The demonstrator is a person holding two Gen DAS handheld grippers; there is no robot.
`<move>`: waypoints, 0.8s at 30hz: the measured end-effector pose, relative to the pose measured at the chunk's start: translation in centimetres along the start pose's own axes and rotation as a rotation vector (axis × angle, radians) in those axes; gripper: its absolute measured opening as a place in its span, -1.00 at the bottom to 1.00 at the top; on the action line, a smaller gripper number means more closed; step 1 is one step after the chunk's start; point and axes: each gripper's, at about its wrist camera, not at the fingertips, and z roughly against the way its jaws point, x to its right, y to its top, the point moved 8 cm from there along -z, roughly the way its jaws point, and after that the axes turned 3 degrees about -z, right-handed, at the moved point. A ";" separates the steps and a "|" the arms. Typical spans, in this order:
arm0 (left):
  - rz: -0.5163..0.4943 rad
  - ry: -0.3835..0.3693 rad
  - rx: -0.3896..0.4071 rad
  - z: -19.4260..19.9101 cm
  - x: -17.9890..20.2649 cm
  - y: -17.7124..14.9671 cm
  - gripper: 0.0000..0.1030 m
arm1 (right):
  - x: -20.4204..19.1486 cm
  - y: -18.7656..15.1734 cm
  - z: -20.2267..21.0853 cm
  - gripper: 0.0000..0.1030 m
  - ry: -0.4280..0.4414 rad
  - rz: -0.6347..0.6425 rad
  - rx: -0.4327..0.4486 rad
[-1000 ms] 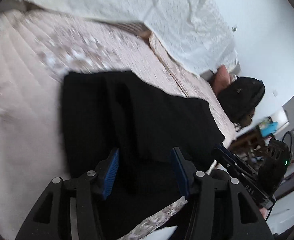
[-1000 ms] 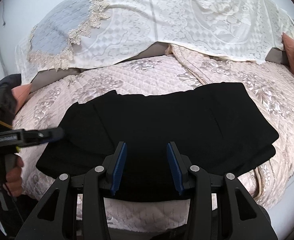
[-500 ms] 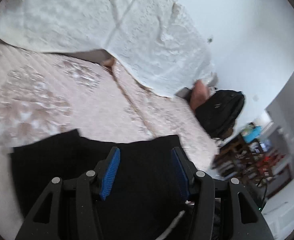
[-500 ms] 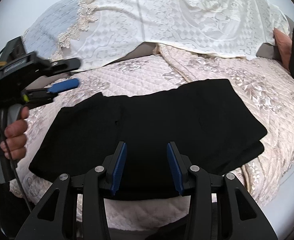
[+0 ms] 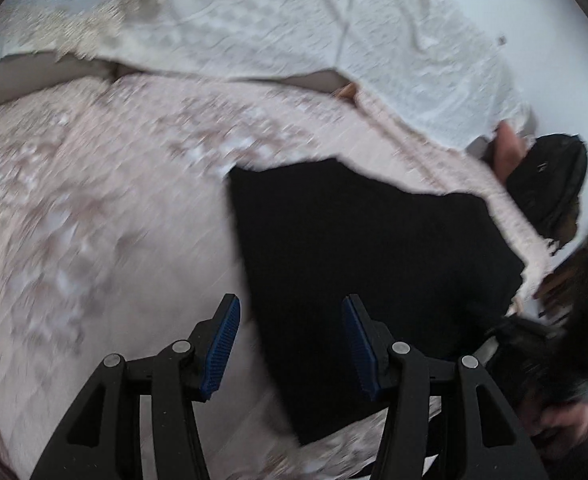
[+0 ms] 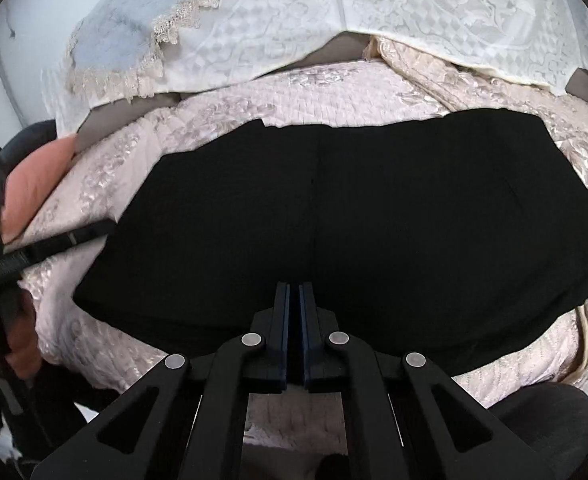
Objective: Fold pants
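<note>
Pants (image 6: 354, 216) lie folded on the quilted bed (image 6: 294, 100); my right fingers (image 6: 281, 320) are pressed together, whether pinching cloth I cannot tell; my left fingers (image 5: 223, 344) spread wide, empty.

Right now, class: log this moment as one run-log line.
task: fold pants | pants: folded, flat on bed | left gripper: open, at pants' edge | right gripper: shut, empty, at near edge

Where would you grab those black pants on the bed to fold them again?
Probably the left end of the black pants, coming in low from the left. The edge there lies as a stacked, straight hem on the quilted bedspread, close to the open left hand-held gripper.
</note>
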 end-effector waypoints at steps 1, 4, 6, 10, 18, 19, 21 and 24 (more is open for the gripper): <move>0.023 -0.005 -0.015 -0.2 -0.4 -0.5 0.07 | 0.1 0.1 0.2 -0.93 -0.004 0.000 0.000; 0.023 -0.017 -0.006 0.0 0.0 -1.0 0.04 | 0.1 0.0 0.2 -0.93 -0.006 -0.005 -0.015; -0.016 0.030 -0.015 -0.2 0.4 -1.1 -0.42 | 0.3 -0.1 0.1 -0.93 -0.007 -0.018 -0.022; -0.032 0.051 -0.006 0.0 0.5 -1.1 -0.67 | 2.1 0.7 1.8 -0.75 -0.032 -0.088 0.037; -0.031 0.062 0.020 0.5 0.4 -1.0 -0.81 | 7.9 0.7 4.4 -0.45 -0.094 -0.259 0.086; -0.024 0.057 0.021 0.5 0.3 -1.1 -0.81 | 8.5 0.9 4.8 -0.35 -0.097 -0.282 0.101; -0.019 0.055 0.022 0.6 0.2 -1.2 -0.81 | 9.7 1.0 5.6 -0.18 -0.097 -0.329 0.123; -0.024 0.054 0.032 1.1 0.4 -1.0 -0.80 | 10.6 1.1 6.1 -0.18 -0.092 -0.375 0.141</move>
